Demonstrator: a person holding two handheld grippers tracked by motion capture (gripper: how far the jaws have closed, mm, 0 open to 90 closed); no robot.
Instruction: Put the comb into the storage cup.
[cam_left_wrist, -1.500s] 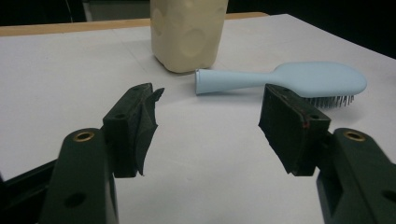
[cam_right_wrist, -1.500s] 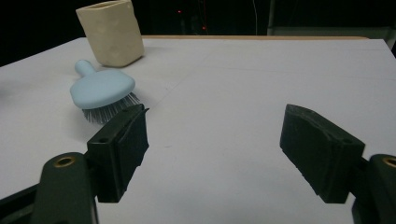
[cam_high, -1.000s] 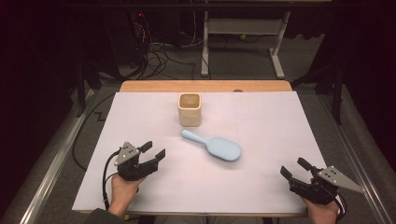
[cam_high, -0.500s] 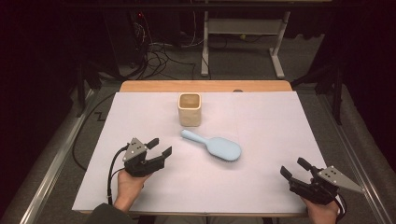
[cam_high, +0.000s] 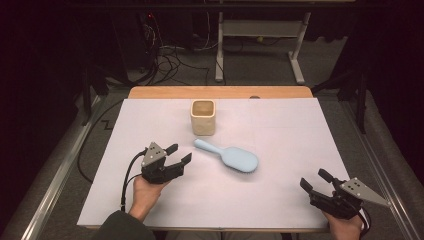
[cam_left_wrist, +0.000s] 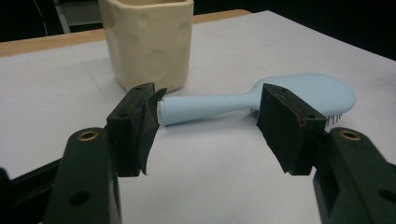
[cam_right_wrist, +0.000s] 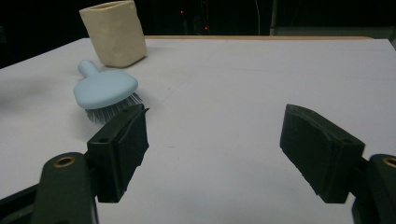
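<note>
The hairbrush (cam_high: 230, 157) is light blue and lies near the middle of the high view, bristles down, on the white sheet (cam_high: 280, 130) that covers the bench (cam_high: 220, 92). The bench is the biggest thing here, and a strip of its brown wood shows along the far edge, in the upper middle of the frame. The white sheet is nearly as big and is bare around the things on it. Next in size is the cream cup (cam_high: 203, 117), which stands upright just above the hairbrush in the frame, close to the handle end but not touching it. The hairbrush has its handle pointing to the upper left and its wide head to the lower right. In the left gripper view the handle (cam_left_wrist: 205, 106) lies across the frame beyond the two black jaws, with the cup (cam_left_wrist: 147, 42) behind it at the top. The left claw (cam_high: 179, 153) sits at the lower left of the high view, held in a hand (cam_high: 145, 194), just beside the handle end. It is wide open and has hold of nothing. The right claw (cam_high: 315, 180) is at the lower right corner, well apart from the hairbrush. It too is wide open and holds nothing. In the right gripper view the hairbrush (cam_right_wrist: 105, 88) shows at the upper left, with its grey bristles against the sheet.
</note>
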